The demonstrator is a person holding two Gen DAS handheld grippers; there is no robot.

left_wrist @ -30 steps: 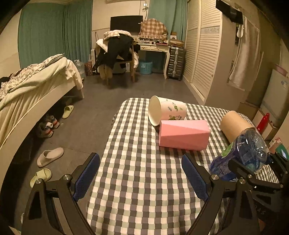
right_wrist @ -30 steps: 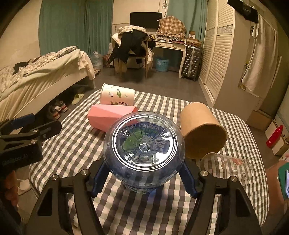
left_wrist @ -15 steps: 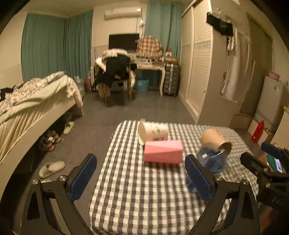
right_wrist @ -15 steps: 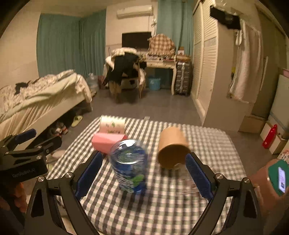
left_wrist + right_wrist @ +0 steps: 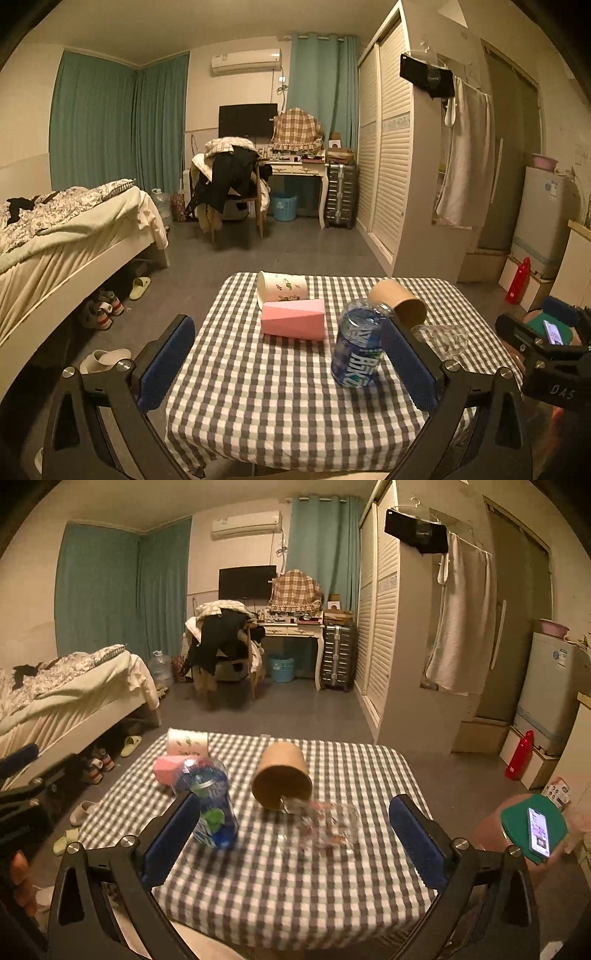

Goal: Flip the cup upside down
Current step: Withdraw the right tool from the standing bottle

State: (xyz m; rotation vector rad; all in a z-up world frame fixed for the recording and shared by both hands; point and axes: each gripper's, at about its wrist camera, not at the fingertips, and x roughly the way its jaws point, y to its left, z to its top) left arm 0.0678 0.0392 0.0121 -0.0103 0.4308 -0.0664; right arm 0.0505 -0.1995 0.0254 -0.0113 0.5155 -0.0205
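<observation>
A blue plastic cup (image 5: 356,347) stands upside down on the checked table (image 5: 280,398); it also shows in the right wrist view (image 5: 210,808). My left gripper (image 5: 288,363) is open and empty, held back from the table's near edge. My right gripper (image 5: 295,840) is open and empty, with the cup by its left finger and apart from it. The right gripper also shows at the right edge of the left wrist view (image 5: 543,354).
On the table lie a pink box (image 5: 293,324), a white patterned paper cup (image 5: 282,290) on its side, a brown paper cup (image 5: 400,304) on its side and a clear glass (image 5: 321,829) on its side. A bed (image 5: 66,236) stands left, slippers (image 5: 105,360) below.
The right gripper let go of the blue cup, which now stands upside down on the table. Both grippers drew back and up from the table.
</observation>
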